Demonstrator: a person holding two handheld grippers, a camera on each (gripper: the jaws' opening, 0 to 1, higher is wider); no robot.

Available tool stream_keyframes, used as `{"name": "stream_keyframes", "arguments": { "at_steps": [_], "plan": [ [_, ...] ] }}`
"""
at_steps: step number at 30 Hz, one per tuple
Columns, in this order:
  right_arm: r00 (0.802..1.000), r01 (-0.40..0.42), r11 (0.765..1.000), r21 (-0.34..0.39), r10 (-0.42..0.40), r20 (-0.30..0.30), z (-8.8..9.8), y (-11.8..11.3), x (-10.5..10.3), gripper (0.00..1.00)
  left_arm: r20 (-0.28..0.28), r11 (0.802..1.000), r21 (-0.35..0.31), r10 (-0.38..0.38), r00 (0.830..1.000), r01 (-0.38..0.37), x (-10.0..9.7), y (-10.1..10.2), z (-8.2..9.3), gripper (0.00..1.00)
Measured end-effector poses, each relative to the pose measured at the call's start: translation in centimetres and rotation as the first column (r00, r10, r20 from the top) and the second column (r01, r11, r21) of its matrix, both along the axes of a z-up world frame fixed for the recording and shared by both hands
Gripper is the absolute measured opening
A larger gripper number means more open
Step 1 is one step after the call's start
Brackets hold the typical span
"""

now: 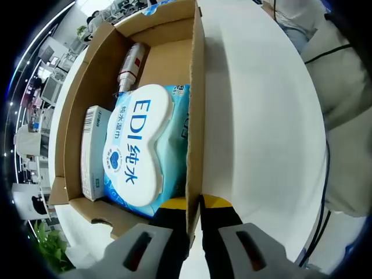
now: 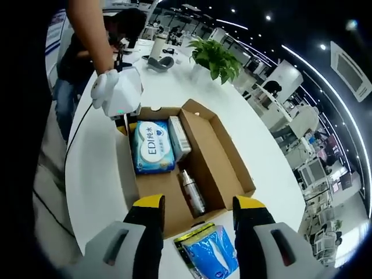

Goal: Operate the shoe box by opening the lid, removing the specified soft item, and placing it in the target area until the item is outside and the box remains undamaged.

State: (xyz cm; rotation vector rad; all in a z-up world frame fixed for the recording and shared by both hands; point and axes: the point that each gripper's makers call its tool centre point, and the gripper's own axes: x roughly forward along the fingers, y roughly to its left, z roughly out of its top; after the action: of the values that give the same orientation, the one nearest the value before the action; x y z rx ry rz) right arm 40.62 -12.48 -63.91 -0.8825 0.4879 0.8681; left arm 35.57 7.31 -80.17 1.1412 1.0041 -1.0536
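The shoe box [image 2: 192, 168] lay open on the white table [image 2: 99, 174], holding a pack of wet wipes [image 1: 136, 148], a small white carton [image 1: 93, 151] beside it and a silver bottle [image 2: 192, 192] toward the other end. The left gripper [image 1: 195, 203] had its jaws closed on the box's side wall, one jaw inside and one outside, close by the wipes. The right gripper [image 2: 197, 206] hovered above the box's near end with jaws spread wide and nothing between them, a blue packet [image 2: 209, 250] lying on the table just outside the box below it.
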Motion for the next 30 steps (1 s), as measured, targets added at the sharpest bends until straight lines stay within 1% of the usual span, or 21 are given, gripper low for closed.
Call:
{"name": "stream_keyframes", "arguments": {
  "at_steps": [2, 4, 6, 9, 12, 14, 17, 21, 23, 25, 30],
  "plan": [
    [1.0, 0.005, 1.0, 0.018, -0.005, -0.004, -0.1, 0.3, 0.2, 0.45, 0.001, 1.0, 0.0, 0.0, 1.0, 0.0, 0.0, 0.0, 0.0, 0.05],
    [1.0, 0.006, 1.0, 0.014, -0.006, -0.004, -0.3, 0.4, 0.3, 0.45, 0.001, 1.0, -0.001, 0.0, 1.0, 0.0, 0.0, 0.0, 0.0, 0.05],
    [1.0, 0.03, 1.0, -0.002, -0.03, 0.009, -0.5, 0.3, 0.8, 0.45, 0.001, 1.0, -0.001, 0.001, 1.0, -0.001, 0.0, 0.0, 0.0, 0.05],
    [0.998, 0.055, 0.998, 0.016, -0.055, 0.011, -0.8, 0.6, 1.1, 0.44, 0.0, 1.0, 0.0, 0.001, 1.0, -0.001, 0.0, 0.0, 0.0, 0.05],
    [0.998, 0.065, 0.998, 0.019, -0.065, 0.01, -1.1, 0.7, 1.2, 0.44, 0.0, 1.0, 0.0, 0.0, 1.0, 0.0, 0.0, 0.0, 0.0, 0.05],
    [0.997, 0.08, 0.996, 0.035, -0.08, -0.008, -1.2, 0.8, 1.2, 0.44, 0.0, 1.0, -0.001, 0.001, 1.0, -0.001, 0.0, 0.0, 0.0, 0.05],
    [0.996, 0.084, 0.994, 0.063, -0.083, -0.019, -1.3, 1.2, 1.2, 0.44, -0.001, 1.0, 0.0, 0.002, 1.0, -0.002, 0.0, 0.0, 0.0, 0.05],
    [0.997, 0.075, 0.996, 0.057, -0.074, -0.032, -2.0, 1.6, 1.3, 0.44, -0.001, 1.0, 0.0, 0.002, 1.0, -0.002, 0.0, 0.0, 0.0, 0.05],
    [0.991, 0.131, 0.989, 0.069, -0.128, -0.048, -2.3, 1.6, 1.5, 0.43, -0.001, 1.0, 0.0, 0.003, 1.0, -0.003, 0.0, 0.0, 0.0, 0.05],
    [0.99, 0.135, 0.985, 0.104, -0.128, -0.066, -2.5, 2.2, 1.3, 0.43, -0.002, 1.0, 0.0, 0.003, 1.0, -0.003, 0.0, 0.0, -0.1, 0.05],
    [0.987, 0.155, 0.981, 0.118, -0.148, -0.064, -2.8, 2.3, 1.4, 0.43, 0.002, 1.0, 0.0, 0.002, 1.0, -0.002, 0.0, 0.0, 0.0, 0.05]
  ]
}}
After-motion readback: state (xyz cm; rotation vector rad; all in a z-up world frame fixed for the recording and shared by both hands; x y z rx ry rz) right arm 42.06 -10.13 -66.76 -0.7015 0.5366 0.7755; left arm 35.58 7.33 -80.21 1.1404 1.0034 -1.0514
